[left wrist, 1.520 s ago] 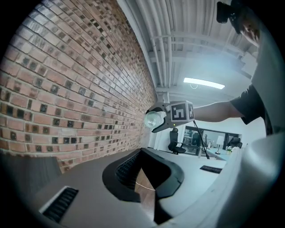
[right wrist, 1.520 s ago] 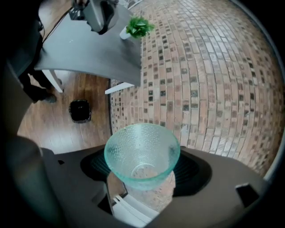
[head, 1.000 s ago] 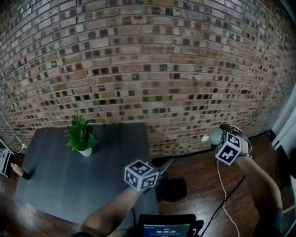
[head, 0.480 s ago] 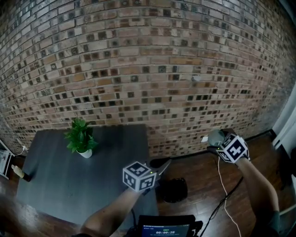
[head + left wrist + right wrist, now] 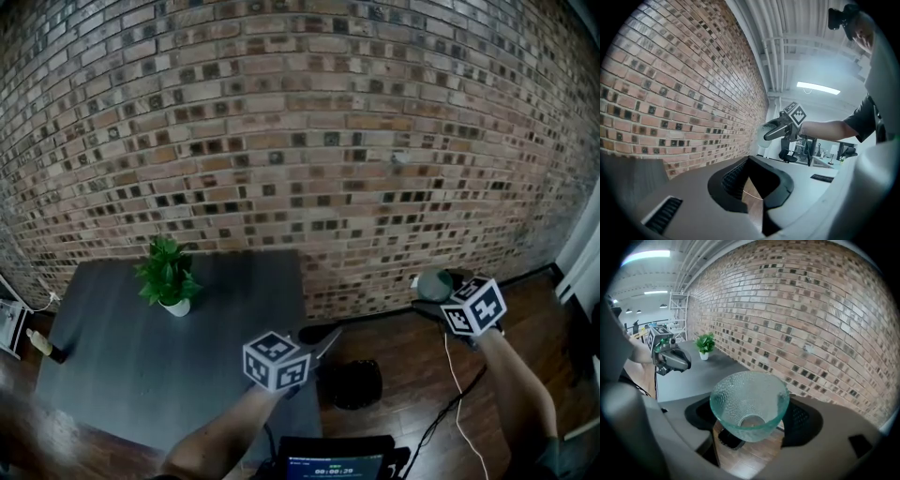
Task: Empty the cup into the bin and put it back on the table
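My right gripper (image 5: pixel 431 294) is shut on a textured, pale green glass cup (image 5: pixel 434 281) and holds it above the wooden floor, right of the table. In the right gripper view the cup (image 5: pixel 749 406) sits between the jaws with its inside facing the camera, and nothing shows in it. A black bin (image 5: pixel 352 382) stands on the floor beside the table's right end. My left gripper (image 5: pixel 328 336) hovers over the grey table's (image 5: pixel 141 375) right edge, above the bin, shut with nothing in it. The left gripper view shows the right gripper (image 5: pixel 774 132) and cup (image 5: pixel 763 127) ahead.
A small potted plant (image 5: pixel 167 277) stands at the back of the table. A brick wall (image 5: pixel 300 141) runs close behind the table and bin. A white cable (image 5: pixel 452 375) trails over the floor on the right. A screen (image 5: pixel 323 461) sits at the bottom edge.
My right gripper has turned a little and sunk slightly with the cup. The left gripper has drifted slightly down and left.
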`<state>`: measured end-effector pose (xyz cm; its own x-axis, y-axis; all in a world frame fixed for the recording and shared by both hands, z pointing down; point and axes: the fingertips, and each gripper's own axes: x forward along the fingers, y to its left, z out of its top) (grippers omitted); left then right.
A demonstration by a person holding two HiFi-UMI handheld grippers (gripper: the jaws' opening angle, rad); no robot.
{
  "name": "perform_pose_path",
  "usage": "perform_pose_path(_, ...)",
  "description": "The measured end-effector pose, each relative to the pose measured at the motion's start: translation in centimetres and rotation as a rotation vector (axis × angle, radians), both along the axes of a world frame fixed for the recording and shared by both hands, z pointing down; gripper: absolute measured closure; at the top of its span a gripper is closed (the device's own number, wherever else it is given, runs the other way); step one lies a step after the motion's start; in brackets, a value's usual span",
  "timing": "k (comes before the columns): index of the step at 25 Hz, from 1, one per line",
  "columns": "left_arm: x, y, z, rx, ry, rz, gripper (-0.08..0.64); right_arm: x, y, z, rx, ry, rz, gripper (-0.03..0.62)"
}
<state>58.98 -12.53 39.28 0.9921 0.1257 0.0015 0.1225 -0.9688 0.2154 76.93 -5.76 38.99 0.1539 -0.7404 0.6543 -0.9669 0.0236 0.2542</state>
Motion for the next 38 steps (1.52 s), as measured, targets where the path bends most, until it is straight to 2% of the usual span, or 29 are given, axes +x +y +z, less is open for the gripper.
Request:
perform_pose_path(6, -1.8, -0.3, -0.4, -0.001, 0.009, -0.037, 0.569, -2.6, -0.2, -1.0, 0.100, -0.119, -0.023, 0.195)
perform_pose_path(10, -2.9, -0.4, -0.5, -0.003, 0.008, -0.065, 0.569, -4.1, -0.4, -1.0, 0.121, -0.146, -0.055, 0.195)
perform_pose_path(14, -4.6, -0.6, -0.3, -0.004, 0.004, -0.093, 0.569, -5.7, -0.7, -1.1, 0.139, -0.134, -0.083, 0.195)
perform_pose_path(17, -6.1, -1.2, 0.1, -0.010, -0.006, -0.134, 0.569, -7.5, -1.2, -1.2, 0.163, -0.172, -0.116, 0.195)
perform_pose_path(24, -9.9, -1.9, 0.1, -0.013, -0.014, -0.245, 0.569, -13.3, -2.9, -1.8, 0.199, -0.231, -0.257, 0.195)
perform_pose_path(31, -14.9, -2.0, -0.1, -0.010, -0.027, -0.365, 0.569, -19.4, -4.4, -1.4, 0.185, -0.274, -0.419, 0.195)
perform_pose_path(38, -22.1, -3.0, -0.2, -0.006, -0.043, -0.545, 0.569, -26.0, -6.9, -0.6, 0.174, -0.336, -0.581, 0.195)
